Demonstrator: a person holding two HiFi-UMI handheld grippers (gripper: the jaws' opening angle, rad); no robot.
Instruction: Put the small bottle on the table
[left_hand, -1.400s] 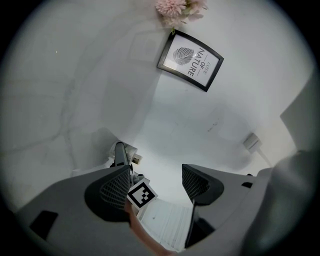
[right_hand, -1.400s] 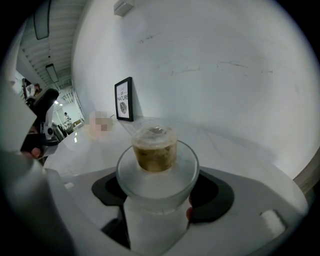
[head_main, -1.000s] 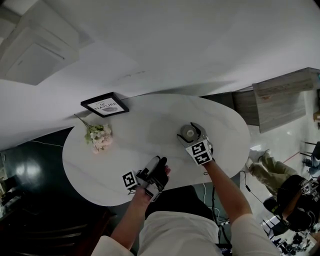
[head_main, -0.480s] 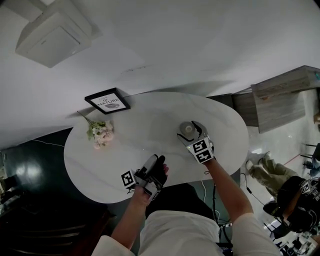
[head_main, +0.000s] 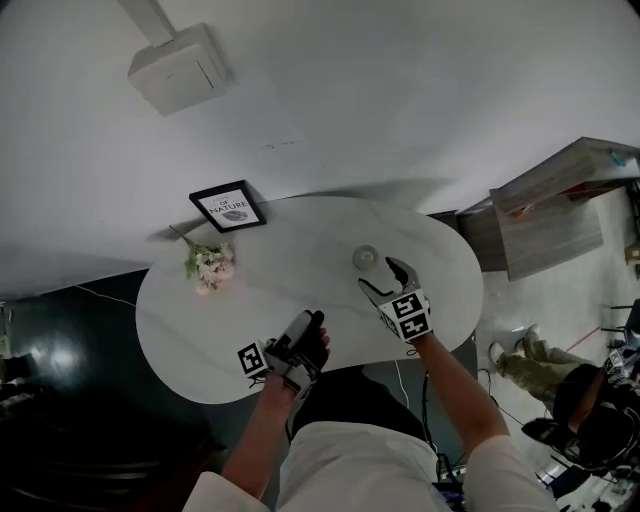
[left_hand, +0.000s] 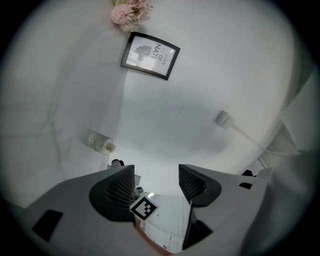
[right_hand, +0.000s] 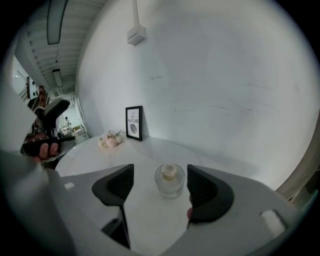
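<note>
1. Plainly, the small glass bottle (head_main: 365, 257) stands upright on the white oval tabletop (head_main: 290, 250), in its right half (a pale stopper shows at its top in the right gripper view).
2. The right hand-held gripper (head_main: 385, 278) is just short of the bottle, with its jaws pointed at it. In its own view the bottle (right_hand: 169, 180) sits in the gap between the two dark jaws, with bare tabletop showing on either side. The pads do not touch the glass, so the gripper (right_hand: 160, 187) grasps nothing. Its jaws stand wide and are closing.
3. The left hand-held gripper (head_main: 308, 322) is over the near edge of the tabletop, well apart from the bottle. Its jaws are also wide and closing, with nothing between them (released, gripping nothing). Through the gap in its own view (left_hand: 156, 182) only the pale background shows, and lower down the marker cube (left_hand: 144, 207) of the other gripper.
4. A framed print (head_main: 228, 206) stands at the far left of the tabletop, against the wall (head_main: 400, 100). A small bunch of pink flowers (head_main: 210, 265) lies near it.
5. A white box (head_main: 180, 68) is mounted high on the wall.
</note>
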